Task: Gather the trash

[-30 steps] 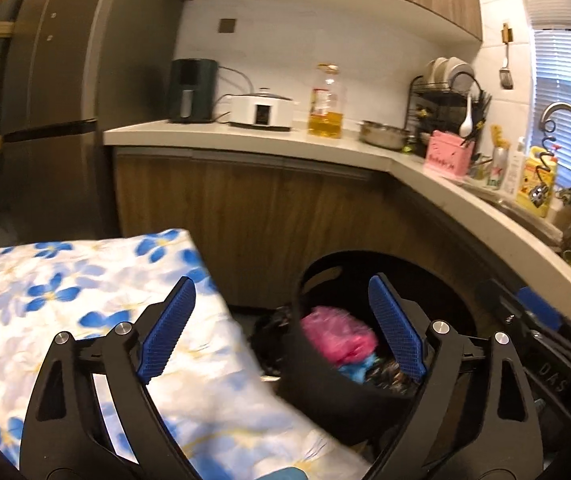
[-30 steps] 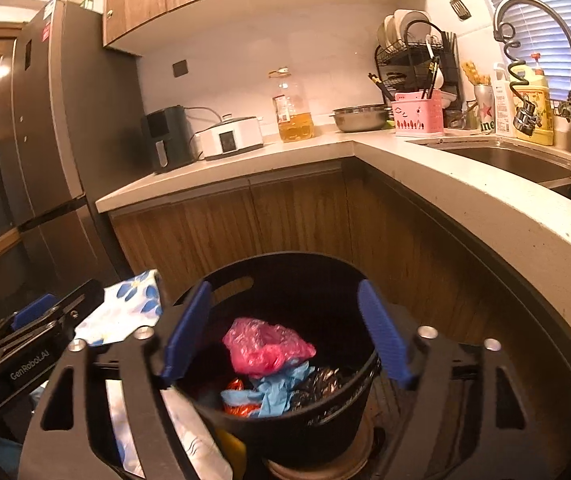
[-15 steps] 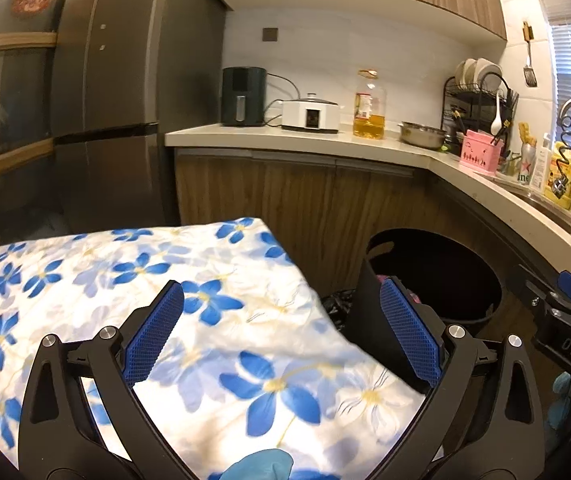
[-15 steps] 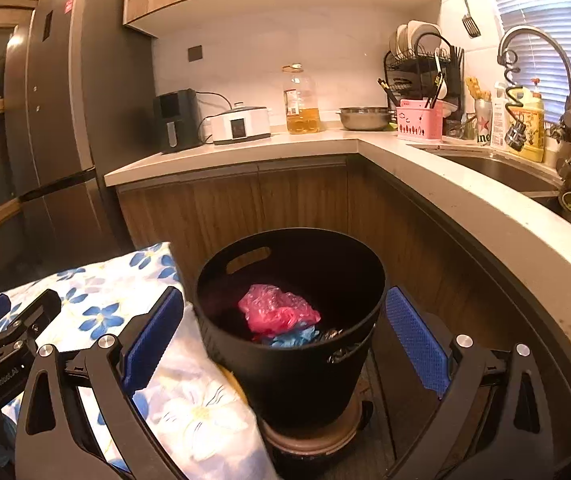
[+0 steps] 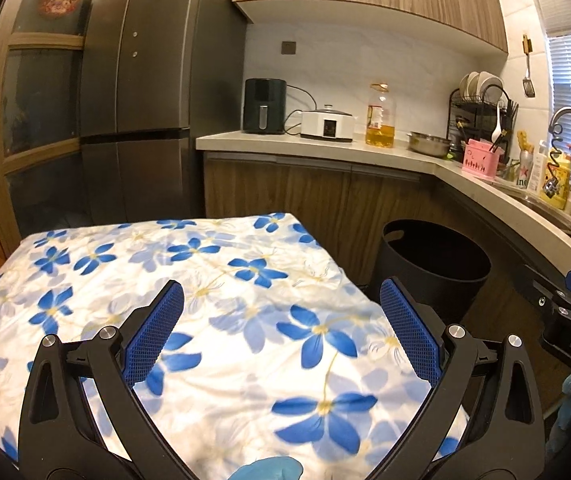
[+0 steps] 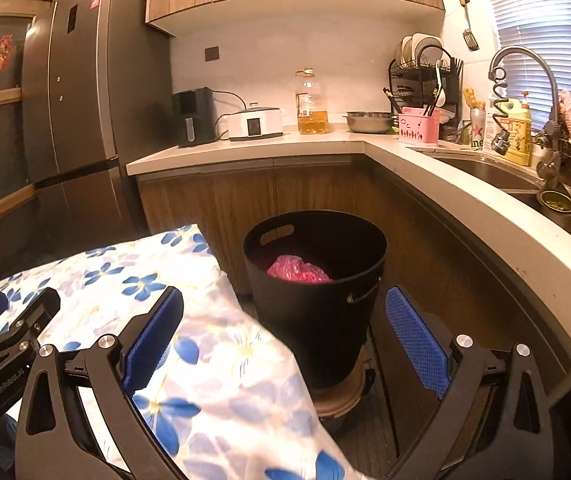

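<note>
A black trash bucket stands on the floor against the corner cabinets, with a pink plastic bag inside it. It also shows in the left wrist view at the right. My left gripper is open and empty above the flowered table cover. My right gripper is open and empty, held back from the bucket and above its near side. The left gripper's body shows at the lower left of the right wrist view.
A table under a white cloth with blue flowers sits left of the bucket. A curved counter with a sink, dish rack, oil bottle and appliances runs behind. A tall fridge stands at left.
Both grippers have pulled up and back from the bucket. The bucket now looks smaller and farther, and the flowered table fills more of the left wrist view. Both stay open.
</note>
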Available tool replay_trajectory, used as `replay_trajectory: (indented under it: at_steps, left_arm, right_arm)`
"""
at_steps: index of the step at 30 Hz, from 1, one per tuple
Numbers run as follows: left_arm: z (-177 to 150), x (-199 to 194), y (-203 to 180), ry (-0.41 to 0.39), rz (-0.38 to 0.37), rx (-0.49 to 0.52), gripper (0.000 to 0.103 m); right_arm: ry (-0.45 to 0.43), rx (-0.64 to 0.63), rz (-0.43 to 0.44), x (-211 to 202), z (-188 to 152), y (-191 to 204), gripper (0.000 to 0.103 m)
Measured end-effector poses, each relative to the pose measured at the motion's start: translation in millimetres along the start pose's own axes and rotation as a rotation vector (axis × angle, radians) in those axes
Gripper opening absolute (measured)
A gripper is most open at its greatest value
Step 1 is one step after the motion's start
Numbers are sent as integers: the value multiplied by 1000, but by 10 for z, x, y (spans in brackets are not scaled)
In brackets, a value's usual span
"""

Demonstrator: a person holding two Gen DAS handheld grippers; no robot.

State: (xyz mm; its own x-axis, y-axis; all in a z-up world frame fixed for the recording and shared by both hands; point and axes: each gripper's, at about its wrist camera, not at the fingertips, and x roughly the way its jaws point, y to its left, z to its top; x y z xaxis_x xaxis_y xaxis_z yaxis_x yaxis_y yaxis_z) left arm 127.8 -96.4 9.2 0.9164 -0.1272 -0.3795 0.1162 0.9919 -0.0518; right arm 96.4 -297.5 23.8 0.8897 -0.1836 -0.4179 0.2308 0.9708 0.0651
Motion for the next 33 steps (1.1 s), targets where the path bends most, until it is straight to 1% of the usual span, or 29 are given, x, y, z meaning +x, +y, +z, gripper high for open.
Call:
replay_trajectory:
  at_steps: [9, 13, 22, 33]
  left_arm:
    - [-199, -413, 143, -4, -15, -1, 97]
    - [-260, -555, 183, -8, -6, 3, 97]
    - [-346, -816, 308, -18, 30, -11, 97]
    - [-411, -1059, 429, -31, 59, -38, 97]
  right_arm:
    - [-8, -7, 14, -437, -189, 137, 97]
    - [-18, -10, 23, -606, -256, 183, 97]
    - [-29, -30, 58, -830, -375, 293, 97]
    - [-49, -53, 116, -1011, -416, 428, 97]
